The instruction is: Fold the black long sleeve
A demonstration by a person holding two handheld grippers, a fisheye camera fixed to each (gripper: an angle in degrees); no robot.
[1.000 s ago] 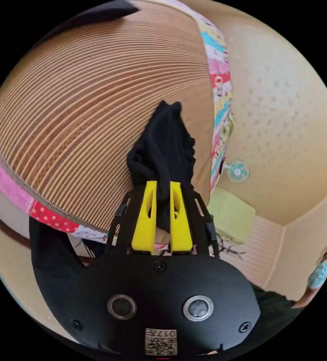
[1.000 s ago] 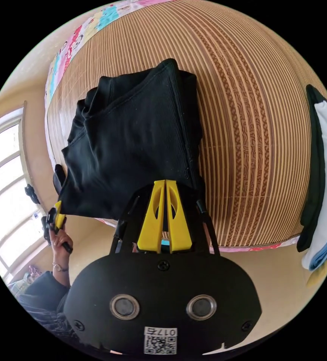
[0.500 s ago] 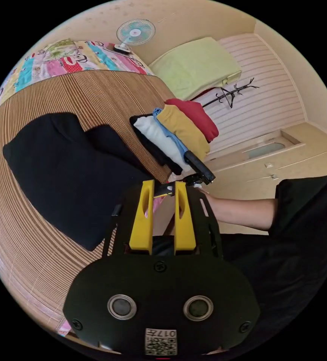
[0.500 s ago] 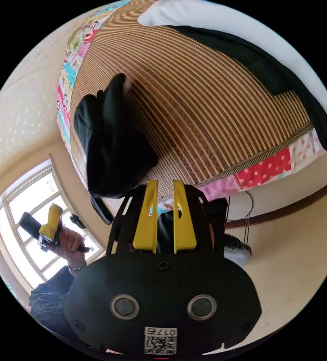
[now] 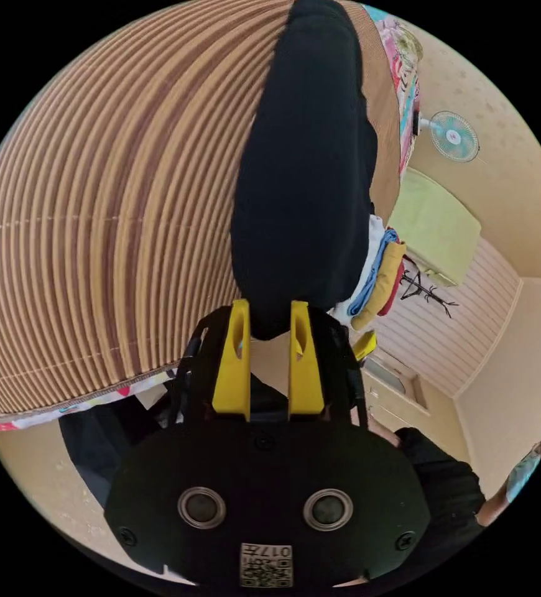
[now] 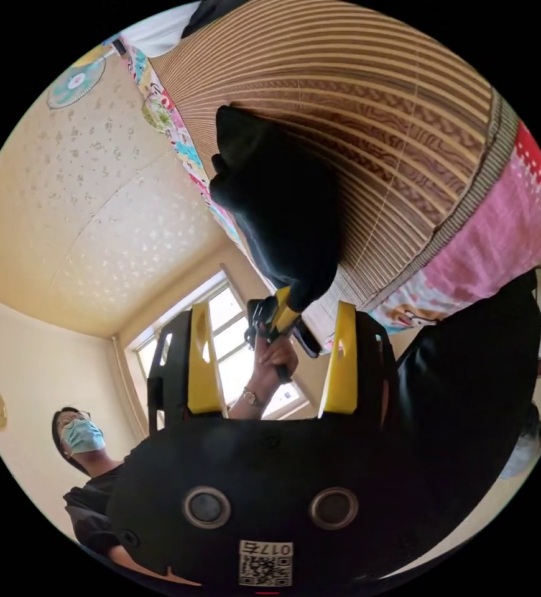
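I'm seeing the striped bamboo mat (image 5: 96, 217) spreading wide, with the folded black long sleeve (image 5: 308, 168) lying on it near the patchwork edge. My left gripper (image 5: 267, 336) is straddling the garment's near end, jaws somewhat apart, and whether they're pressing it I cannot tell. My right gripper (image 6: 270, 360) is gaping wide, holding nothing.

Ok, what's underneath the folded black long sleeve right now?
The black long sleeve lies on the striped bamboo mat, which covers a patchwork quilt showing at the edge. The mat directly beneath the garment is hidden by it.
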